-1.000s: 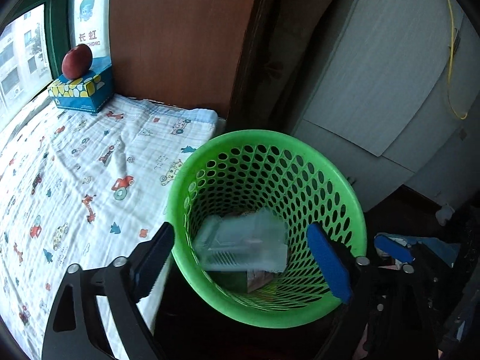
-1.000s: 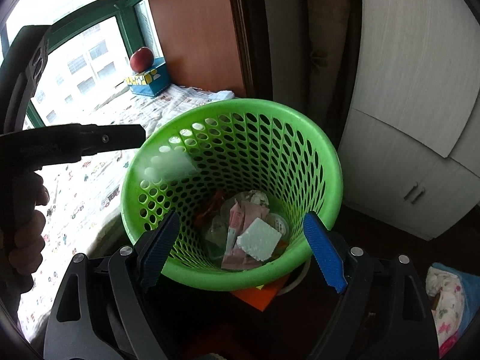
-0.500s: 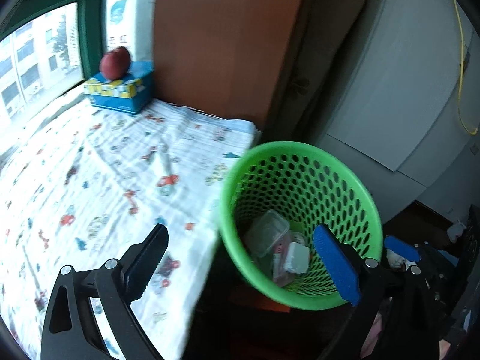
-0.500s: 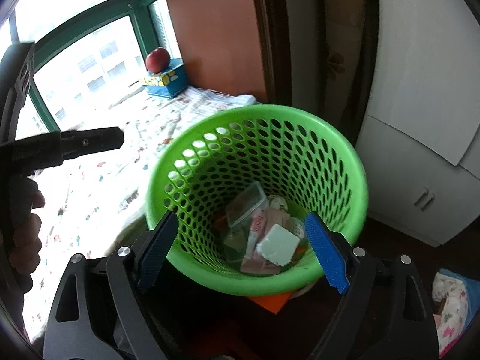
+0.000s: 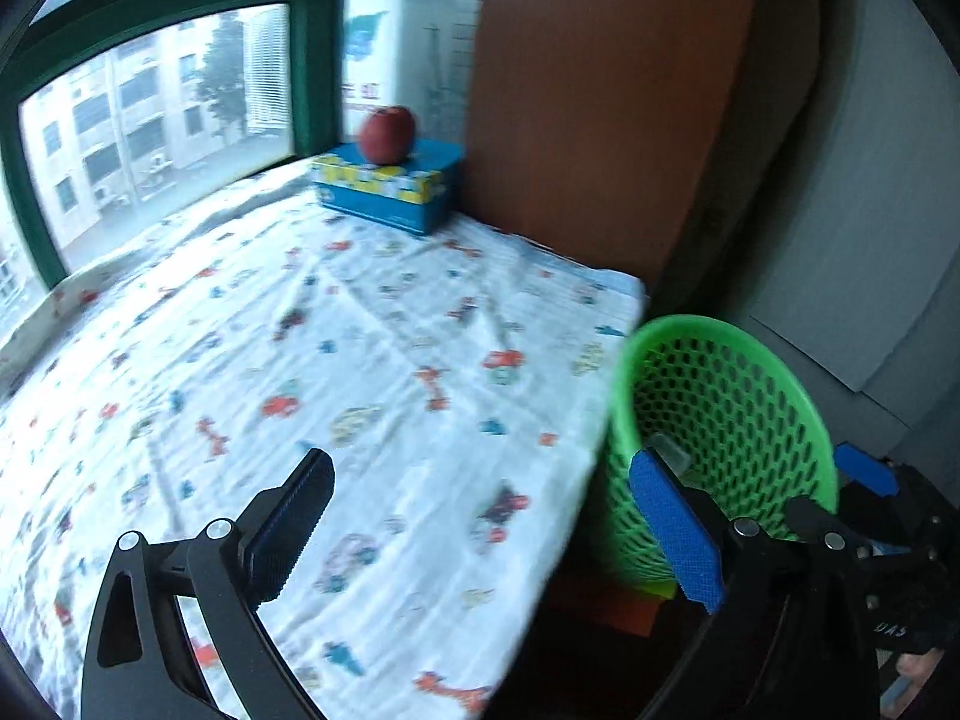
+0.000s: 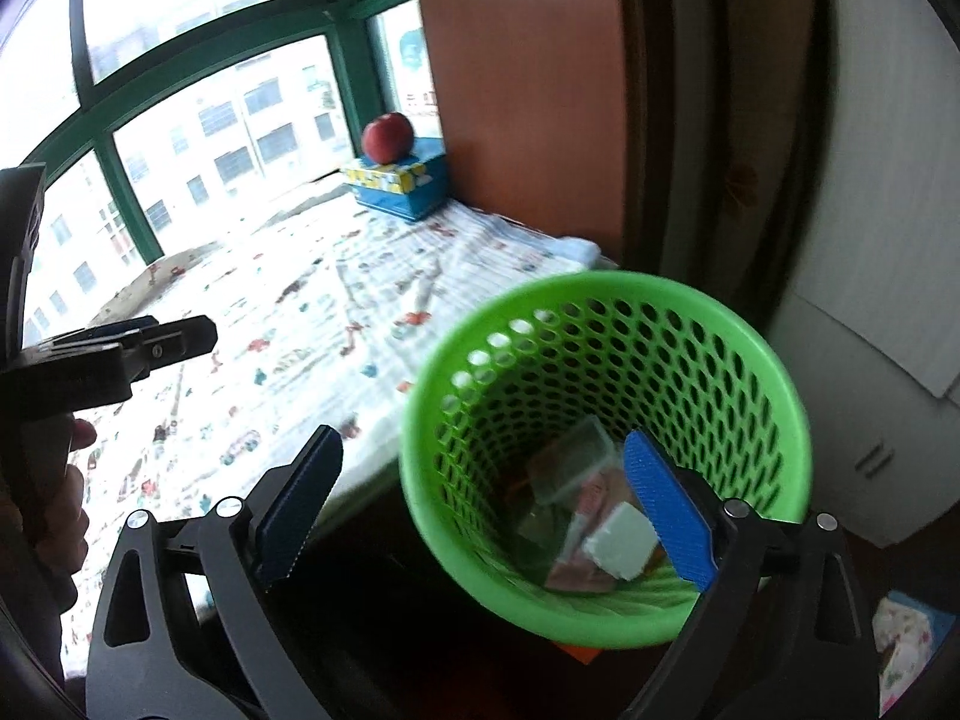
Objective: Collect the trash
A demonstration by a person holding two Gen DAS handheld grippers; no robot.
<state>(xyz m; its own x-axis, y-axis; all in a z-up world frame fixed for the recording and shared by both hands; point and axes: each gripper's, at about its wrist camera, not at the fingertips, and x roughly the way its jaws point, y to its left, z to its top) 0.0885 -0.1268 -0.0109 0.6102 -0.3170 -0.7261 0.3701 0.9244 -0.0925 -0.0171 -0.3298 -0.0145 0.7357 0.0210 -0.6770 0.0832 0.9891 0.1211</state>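
Observation:
A green perforated basket (image 6: 690,324) stands on the floor beside the cloth-covered ledge. In it lie a clear plastic container (image 6: 570,468), a white block (image 6: 621,546) and pinkish wrappers (image 6: 576,570). My right gripper (image 6: 483,510) hovers above the basket's near left rim. Its jaws are opening and nothing is between them. My left gripper (image 5: 486,525) is wide open and empty over the printed cloth (image 5: 372,360), with the basket (image 5: 726,336) to its right. A hand (image 6: 54,516) holding the left gripper shows at the left edge of the right wrist view.
A red apple (image 5: 388,133) sits on a blue tissue box (image 5: 390,192) at the far end of the ledge, by the green-framed window (image 5: 150,138). A brown panel (image 5: 600,90) and a white cabinet (image 6: 870,360) stand behind the basket. Something orange (image 6: 579,654) lies under it.
The clear container went from the basket's mouth to lying inside it. The left gripper swung left from above the basket to above the cloth. The right gripper pulled back and its jaws widened.

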